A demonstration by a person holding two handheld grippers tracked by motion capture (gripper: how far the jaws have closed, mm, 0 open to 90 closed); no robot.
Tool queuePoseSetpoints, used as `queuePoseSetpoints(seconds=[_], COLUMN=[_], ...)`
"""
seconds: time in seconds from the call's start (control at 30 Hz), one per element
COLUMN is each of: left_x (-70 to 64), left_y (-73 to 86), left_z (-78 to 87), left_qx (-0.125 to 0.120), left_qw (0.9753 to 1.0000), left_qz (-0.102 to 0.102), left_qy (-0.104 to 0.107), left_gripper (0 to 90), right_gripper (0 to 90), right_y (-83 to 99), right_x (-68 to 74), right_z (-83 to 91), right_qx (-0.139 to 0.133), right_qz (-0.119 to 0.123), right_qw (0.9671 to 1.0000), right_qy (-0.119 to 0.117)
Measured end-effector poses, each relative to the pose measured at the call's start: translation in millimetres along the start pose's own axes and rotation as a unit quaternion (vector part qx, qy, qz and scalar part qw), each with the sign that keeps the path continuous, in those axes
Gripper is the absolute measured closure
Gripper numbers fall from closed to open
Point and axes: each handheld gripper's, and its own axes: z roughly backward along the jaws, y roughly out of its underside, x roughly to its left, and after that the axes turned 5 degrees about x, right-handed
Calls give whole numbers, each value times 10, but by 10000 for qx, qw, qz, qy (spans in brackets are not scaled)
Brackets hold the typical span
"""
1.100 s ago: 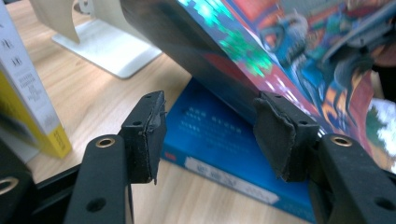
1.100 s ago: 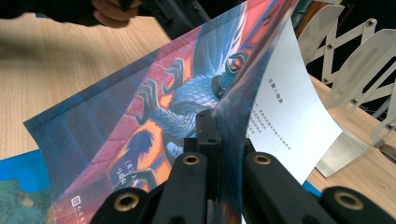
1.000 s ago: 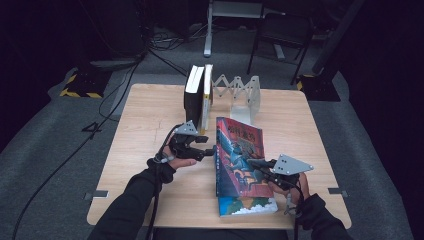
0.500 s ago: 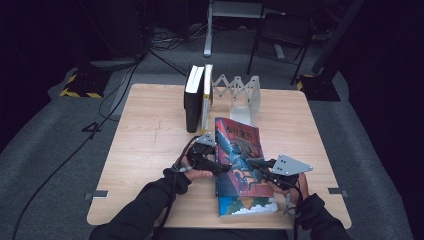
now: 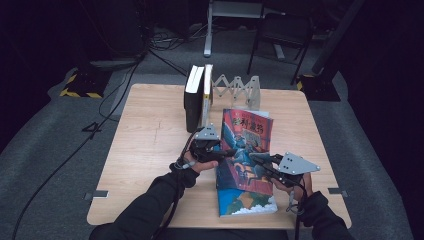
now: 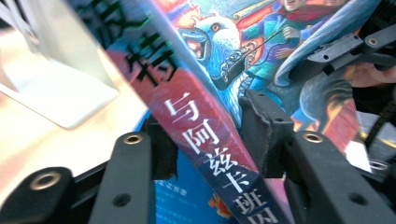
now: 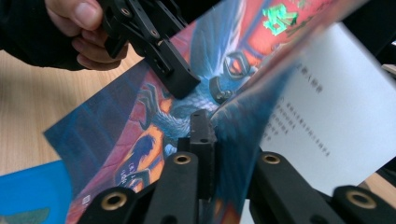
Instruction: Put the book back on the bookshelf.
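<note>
Near the desk's [image 5: 150, 150] front edge a blue book [image 5: 245, 202] lies flat, and above it the illustrated book [image 5: 247, 145] is held tilted off the desk. The right gripper [image 5: 260, 159] is clamped on that book's front cover, while the left gripper [image 5: 227, 152] straddles its red spine, jaws closed to the spine's width. Toward the far edge, two upright books [image 5: 197, 97] stand against a folding rack [image 5: 237, 90].
</note>
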Motion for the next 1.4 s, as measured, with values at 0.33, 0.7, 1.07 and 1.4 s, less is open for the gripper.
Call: queuePoseSetpoints(seconds=[0.33,0.7,1.07,1.4], left_x=[-285,-465,-520,-636], left_y=[72,203,296,315], left_z=[193,394,472,493], left_qx=[-249,-163,-275,-191], left_qw=[9937,9910,9935,9904], left_qz=[-1049,-1320,-1105,-1367], left_qy=[-314,-155,-60,51], left_gripper=[686,711,722,735], right_gripper=[622,499,391,280], right_y=[104,99,28,29], right_x=[-76,-74,-34,-121], right_z=[62,263,210,234], right_qx=[-82,-228,-350,-133], right_qz=[-439,-426,-579,-764], right_qw=[9990,9984,9975,9970], right_qy=[52,302,216,59])
